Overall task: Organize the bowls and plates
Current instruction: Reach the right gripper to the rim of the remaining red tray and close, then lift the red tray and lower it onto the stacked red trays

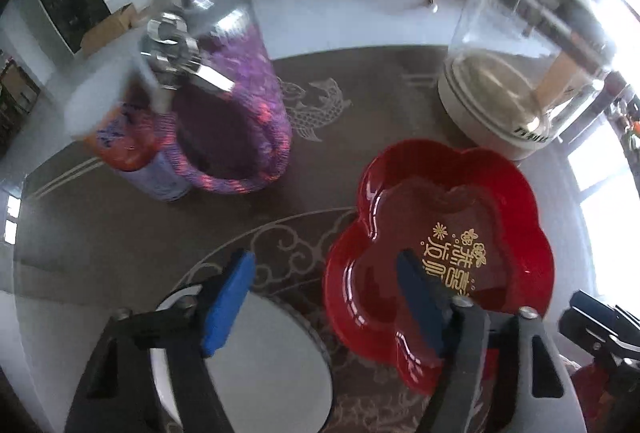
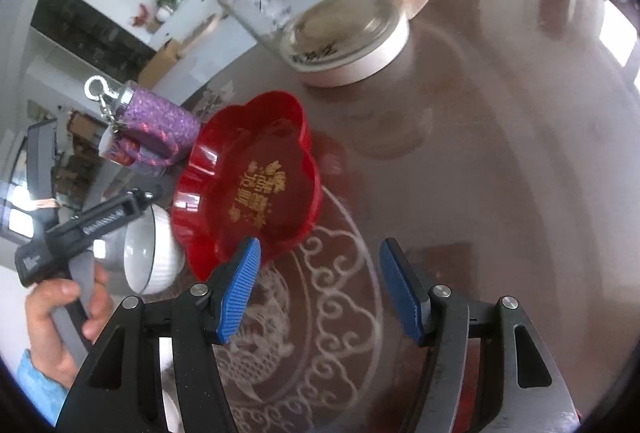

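Left hand-held gripper straddles red plate rim (pads apart).

My left gripper tips steeply down, its blue pads apart with nothing pressed between them. My right gripper angles down too, jaws spread and empty. At eight o'clock in the right view, my left hand grips its handle.

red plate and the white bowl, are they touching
Cannot tell. In the right wrist view the red plate rim overlaps the white bowl with no visible gap, but overlap could be depth; the left wrist view is blocked by the gripper.
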Demonstrator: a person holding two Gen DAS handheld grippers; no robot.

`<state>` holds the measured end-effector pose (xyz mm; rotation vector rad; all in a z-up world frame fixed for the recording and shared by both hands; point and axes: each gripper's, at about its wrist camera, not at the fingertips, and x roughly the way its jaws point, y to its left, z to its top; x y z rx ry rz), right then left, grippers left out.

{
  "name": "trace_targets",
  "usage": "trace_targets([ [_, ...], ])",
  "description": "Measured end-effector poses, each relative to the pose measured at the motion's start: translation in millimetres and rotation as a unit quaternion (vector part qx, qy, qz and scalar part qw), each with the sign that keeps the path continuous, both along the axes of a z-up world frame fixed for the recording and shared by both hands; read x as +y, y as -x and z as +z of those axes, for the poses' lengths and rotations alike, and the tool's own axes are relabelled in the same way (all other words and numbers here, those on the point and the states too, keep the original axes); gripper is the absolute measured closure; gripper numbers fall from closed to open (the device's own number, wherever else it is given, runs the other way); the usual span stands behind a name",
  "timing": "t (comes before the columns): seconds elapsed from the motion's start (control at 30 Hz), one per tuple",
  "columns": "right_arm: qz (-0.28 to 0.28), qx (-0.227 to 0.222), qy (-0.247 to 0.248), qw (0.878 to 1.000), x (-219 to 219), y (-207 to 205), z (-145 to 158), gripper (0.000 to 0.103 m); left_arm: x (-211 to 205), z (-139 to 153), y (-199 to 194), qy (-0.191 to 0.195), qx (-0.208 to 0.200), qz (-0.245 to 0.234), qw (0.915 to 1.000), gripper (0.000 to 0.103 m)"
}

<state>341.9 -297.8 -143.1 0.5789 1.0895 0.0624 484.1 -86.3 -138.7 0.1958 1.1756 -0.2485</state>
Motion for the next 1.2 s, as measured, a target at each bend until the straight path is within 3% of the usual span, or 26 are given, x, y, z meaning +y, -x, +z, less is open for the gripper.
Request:
trace_targets([
  [0.17,-0.001,-0.003,0.030,1.000,13.3,-23.3,-12.2,0.041,-10.9,-14.2,-5.2,-0.004,0.012,-0.008,0.9999,0.056],
  [0.23,0.001,-0.003,0.030,1.000,15.6,-28.7,-16.8,0.068,-17.3,-20.7,-8.6,0.003,0.020,-0.006,0.9998,0.066],
  [0.27,0.005,0.001,0.027,1.000,16.6,-30.0,-19.3,0.073,-19.0,-24.4,-9.4,0.004,0.024,-0.003,0.9997,0.069],
  [0.3,0.010,0.006,0.028,1.000,17.9,-31.2,-21.8,0.084,-20.1,-25.3,-8.3,0.005,0.021,-0.002,0.9998,0.069],
  [0.33,0.012,0.008,0.034,0.999,18.8,-31.4,-22.9,0.087,-20.3,-25.0,-6.6,0.008,0.017,0.001,0.9998,0.069],
  [0.43,0.010,0.002,0.043,0.999,14.8,-21.8,-19.7,0.087,-19.0,-18.6,6.2,0.033,0.013,0.002,0.9994,0.069],
  [0.6,0.008,-0.029,0.036,0.999,-1.3,15.0,8.2,0.087,-23.4,19.6,55.6,0.063,-0.035,-0.019,0.9972,0.069],
  [0.9,-0.028,-0.068,0.022,0.997,-49.0,147.2,75.2,0.087,-51.5,84.2,185.5,0.144,-0.065,-0.083,0.9839,0.067],
  [1.03,-0.047,-0.070,0.038,0.996,-58.7,214.8,79.8,0.086,-73.5,79.9,237.3,0.148,-0.059,-0.124,0.9794,0.066],
  [1.2,-0.079,-0.057,0.043,0.994,-70.3,262.1,55.3,0.086,-100.5,53.1,267.5,0.126,-0.047,-0.148,0.9798,0.066],
])
